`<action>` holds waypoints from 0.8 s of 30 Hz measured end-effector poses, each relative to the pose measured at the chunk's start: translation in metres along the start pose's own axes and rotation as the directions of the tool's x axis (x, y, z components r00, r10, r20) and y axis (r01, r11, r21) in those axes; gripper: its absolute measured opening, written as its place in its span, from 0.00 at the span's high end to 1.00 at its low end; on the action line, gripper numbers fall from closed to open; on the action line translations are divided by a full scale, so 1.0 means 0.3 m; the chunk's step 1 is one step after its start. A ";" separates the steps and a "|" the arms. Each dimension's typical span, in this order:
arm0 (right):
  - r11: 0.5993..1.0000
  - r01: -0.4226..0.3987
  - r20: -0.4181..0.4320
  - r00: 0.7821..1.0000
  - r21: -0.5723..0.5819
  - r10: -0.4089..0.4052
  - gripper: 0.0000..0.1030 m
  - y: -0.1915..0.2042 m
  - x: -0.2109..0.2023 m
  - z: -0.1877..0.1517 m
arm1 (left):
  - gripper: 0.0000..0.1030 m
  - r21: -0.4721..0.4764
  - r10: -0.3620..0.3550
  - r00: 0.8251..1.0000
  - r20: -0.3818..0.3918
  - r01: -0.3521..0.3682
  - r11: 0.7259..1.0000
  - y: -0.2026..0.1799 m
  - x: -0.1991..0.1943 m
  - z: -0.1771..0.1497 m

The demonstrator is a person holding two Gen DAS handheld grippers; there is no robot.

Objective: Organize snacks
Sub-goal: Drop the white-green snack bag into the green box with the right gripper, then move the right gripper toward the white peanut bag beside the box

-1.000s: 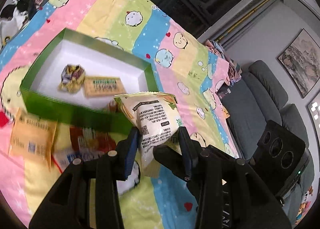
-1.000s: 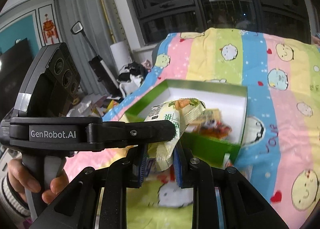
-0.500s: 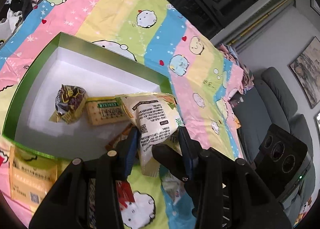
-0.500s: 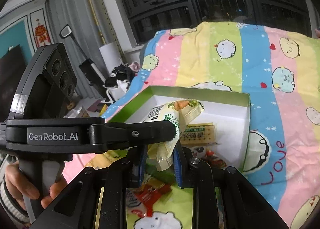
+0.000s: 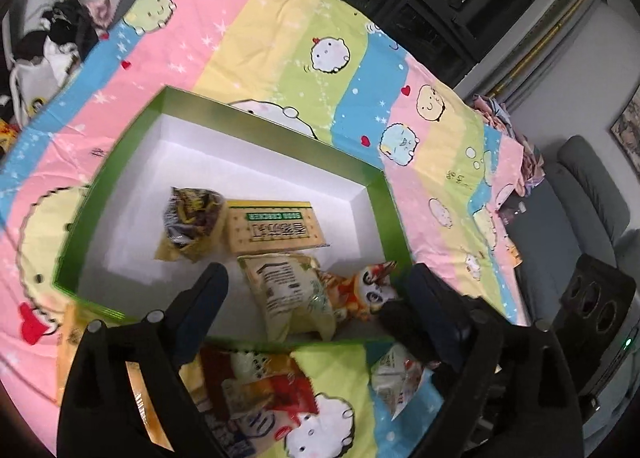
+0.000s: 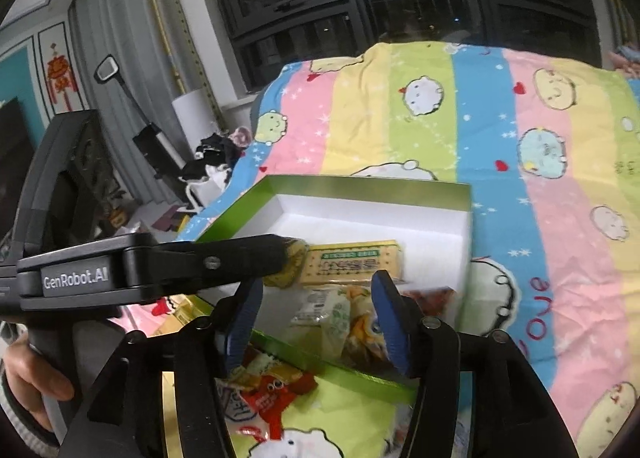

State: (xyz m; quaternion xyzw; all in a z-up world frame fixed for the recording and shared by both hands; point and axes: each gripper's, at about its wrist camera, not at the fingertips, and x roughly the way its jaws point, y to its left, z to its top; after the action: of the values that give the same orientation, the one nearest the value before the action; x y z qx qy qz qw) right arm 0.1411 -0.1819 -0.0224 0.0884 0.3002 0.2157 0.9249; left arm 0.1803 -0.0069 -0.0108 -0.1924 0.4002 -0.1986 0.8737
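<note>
**Snacks in the green box, both grippers let go**

Snacks lie inside the green box (image 5: 390, 193) on the striped bedspread (image 5: 280, 37). My left gripper (image 5: 316, 290) has just been opening; its fingers stand wide apart and hold nothing. The pale yellow packet (image 5: 288, 294) lies on the box floor between them, apart from both pads. My right gripper (image 6: 316, 310) has just been opening too, about halfway, clear of that same packet. Inside the box, a cracker pack (image 5: 274, 230) sits beyond the pale packet, a dark crumpled wrapper (image 5: 192, 217) beside it, and an orange panda packet (image 5: 360, 290) near the box's corner. More packets (image 5: 264, 390) lie outside the box's near wall.
</note>
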 end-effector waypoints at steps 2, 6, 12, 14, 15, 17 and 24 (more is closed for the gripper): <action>1.000 0.027 -0.001 1.000 0.001 -0.027 0.36 0.009 -0.033 -0.006 | 0.01 0.017 0.031 0.999 0.017 -0.031 0.999 -0.003 -0.038 -0.018; 0.998 0.063 0.006 0.998 0.005 -0.063 0.29 0.028 -0.105 -0.032 | 0.01 0.063 0.078 0.996 0.043 -0.081 0.995 -0.020 -0.111 -0.070; 0.995 0.099 -0.003 0.995 0.031 -0.099 0.26 0.037 -0.217 -0.088 | 0.01 0.115 0.115 0.992 0.054 -0.121 0.986 -0.034 -0.198 -0.183; 0.993 0.108 -0.007 0.994 0.039 -0.108 0.26 0.040 -0.247 -0.105 | 0.01 0.121 0.133 0.989 0.058 -0.139 0.983 -0.036 -0.221 -0.212; 0.993 0.111 -0.010 0.994 0.042 -0.111 0.26 0.042 -0.261 -0.112 | 0.01 0.123 0.144 0.988 0.061 -0.150 0.981 -0.033 -0.238 -0.229; 0.992 0.118 -0.009 0.993 0.045 -0.118 0.26 0.051 -0.297 -0.132 | 0.01 0.118 0.157 0.985 0.067 -0.164 0.979 -0.031 -0.267 -0.257; 0.988 0.142 -0.003 0.990 0.064 -0.142 0.26 0.067 -0.383 -0.177 | 0.01 0.082 0.200 0.978 0.057 -0.204 0.976 0.002 -0.344 -0.332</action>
State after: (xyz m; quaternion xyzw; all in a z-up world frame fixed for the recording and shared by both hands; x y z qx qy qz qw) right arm 0.0192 -0.2140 0.0002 0.0966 0.3120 0.1393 0.9348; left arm 0.0410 0.0277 -0.0073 -0.1173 0.3871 -0.1213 0.9064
